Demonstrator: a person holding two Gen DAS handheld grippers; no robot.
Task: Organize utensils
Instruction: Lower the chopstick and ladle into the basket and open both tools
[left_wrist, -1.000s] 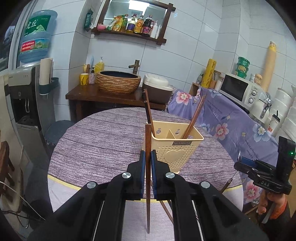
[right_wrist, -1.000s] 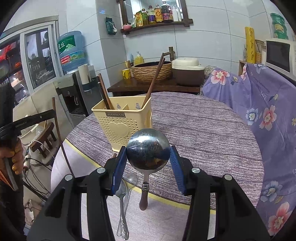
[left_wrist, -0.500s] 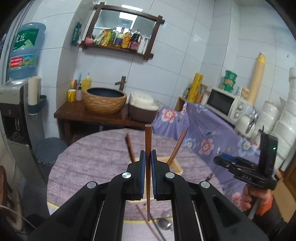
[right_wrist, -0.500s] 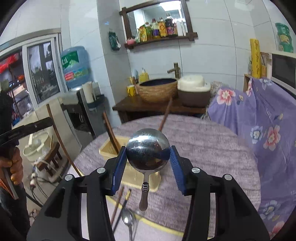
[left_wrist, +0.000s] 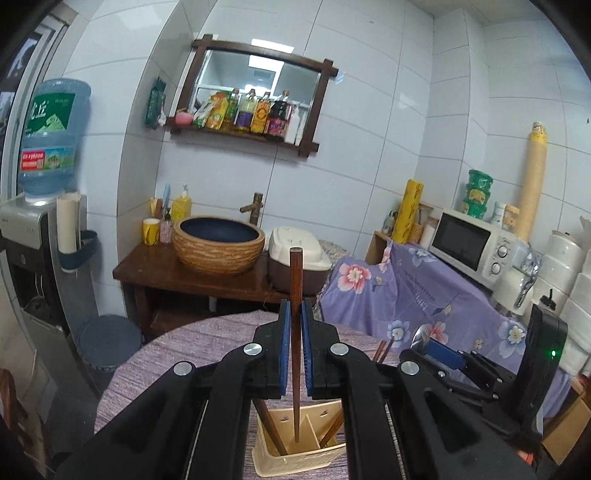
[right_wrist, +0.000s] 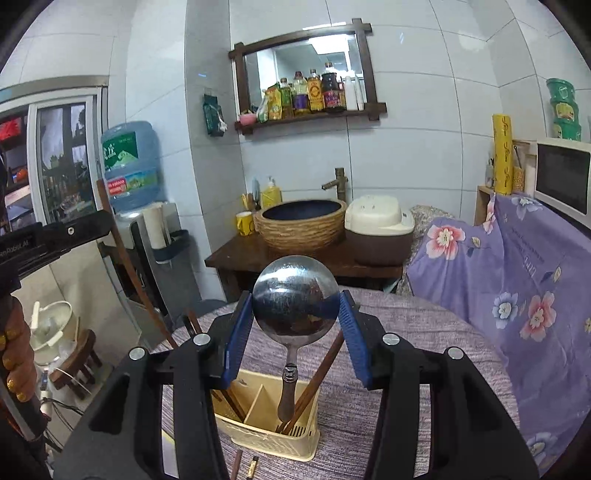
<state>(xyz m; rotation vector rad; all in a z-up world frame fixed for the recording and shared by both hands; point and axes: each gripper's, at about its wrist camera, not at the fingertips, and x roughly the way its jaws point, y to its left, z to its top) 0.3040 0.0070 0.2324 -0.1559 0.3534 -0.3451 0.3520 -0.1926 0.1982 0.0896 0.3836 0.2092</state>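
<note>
My left gripper (left_wrist: 294, 347) is shut on a dark wooden chopstick (left_wrist: 295, 280) held upright, its lower tip hanging over the yellow utensil holder (left_wrist: 295, 454). My right gripper (right_wrist: 295, 314) is shut on the bowl of a metal spoon (right_wrist: 295, 299). The spoon's wooden handle end (right_wrist: 285, 402) hangs at the mouth of the right compartment of the holder (right_wrist: 258, 435). Several brown chopsticks (right_wrist: 321, 369) lean inside the holder. In the right wrist view the left gripper (right_wrist: 55, 236) is at the left edge. In the left wrist view the right gripper (left_wrist: 439, 350) is low on the right.
The holder stands on a round table with a purple cloth (right_wrist: 424, 350). Loose chopsticks (right_wrist: 236, 461) lie on the cloth in front of it. Behind are a wooden side table with a woven basin (right_wrist: 301, 225) and rice cooker (right_wrist: 380, 229), and a floral-covered counter (right_wrist: 517, 280) at right.
Both grippers have risen and moved in over the holder, which has dropped from mid-frame to the bottom of both views. The chopstick and the spoon stay gripped.
</note>
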